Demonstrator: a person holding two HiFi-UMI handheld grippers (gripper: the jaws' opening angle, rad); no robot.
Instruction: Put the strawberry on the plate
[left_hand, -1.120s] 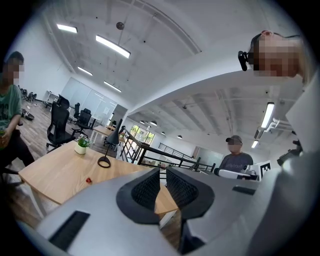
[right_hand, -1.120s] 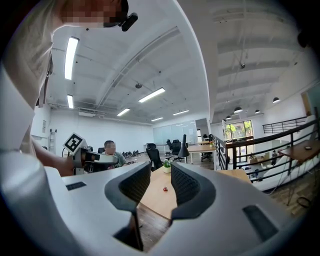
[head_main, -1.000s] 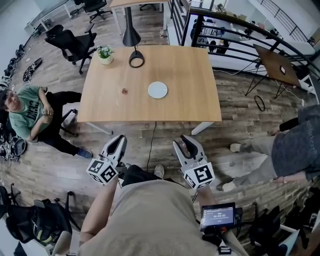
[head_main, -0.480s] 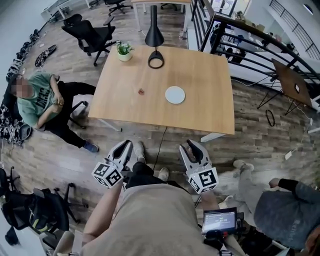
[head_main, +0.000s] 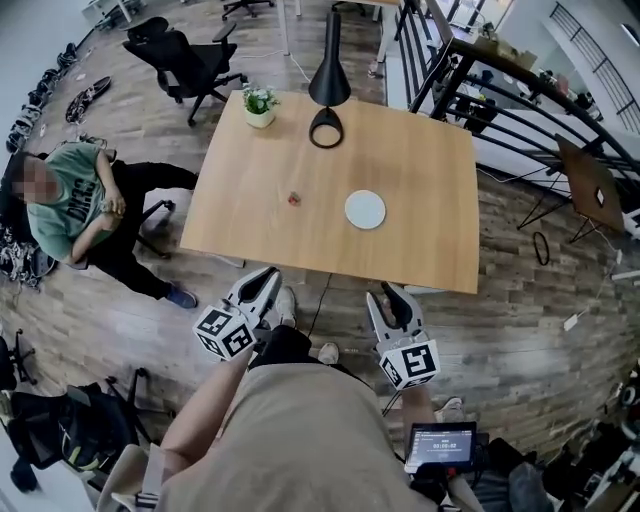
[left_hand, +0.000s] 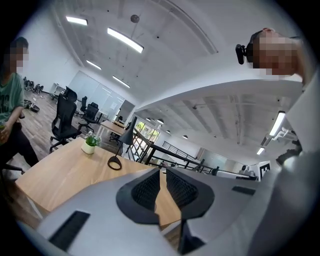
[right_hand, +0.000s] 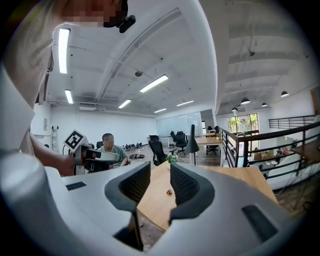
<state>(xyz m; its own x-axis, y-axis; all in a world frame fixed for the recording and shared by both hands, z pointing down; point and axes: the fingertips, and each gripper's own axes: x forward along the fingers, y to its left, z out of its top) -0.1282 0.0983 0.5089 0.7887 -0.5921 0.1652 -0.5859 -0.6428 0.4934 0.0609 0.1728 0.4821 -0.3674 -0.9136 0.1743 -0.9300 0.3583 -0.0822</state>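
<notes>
On the wooden table (head_main: 420, 250) a small red strawberry (head_main: 293, 198) lies left of the middle, and a round white plate (head_main: 365, 210) sits a short way to its right. Both grippers are held near my body, short of the table's near edge. My left gripper (head_main: 266, 279) shows only a narrow slit between its jaws, with nothing in it (left_hand: 162, 172). The jaws of my right gripper (head_main: 391, 294) stand a little apart and empty (right_hand: 160, 172). Through the right gap I see the strawberry (right_hand: 169, 191) far off on the table (right_hand: 150, 205).
A black lamp (head_main: 327, 128) and a small potted plant (head_main: 259, 104) stand at the table's far edge. A person in a green shirt (head_main: 65, 205) sits on the floor to the left. A black office chair (head_main: 190, 60) is beyond, and a railing (head_main: 520, 90) runs at the right.
The table has come closer and shifted right in the head view. A person at the right has gone out of view. Both grippers stay low by my body, jaws unchanged.
</notes>
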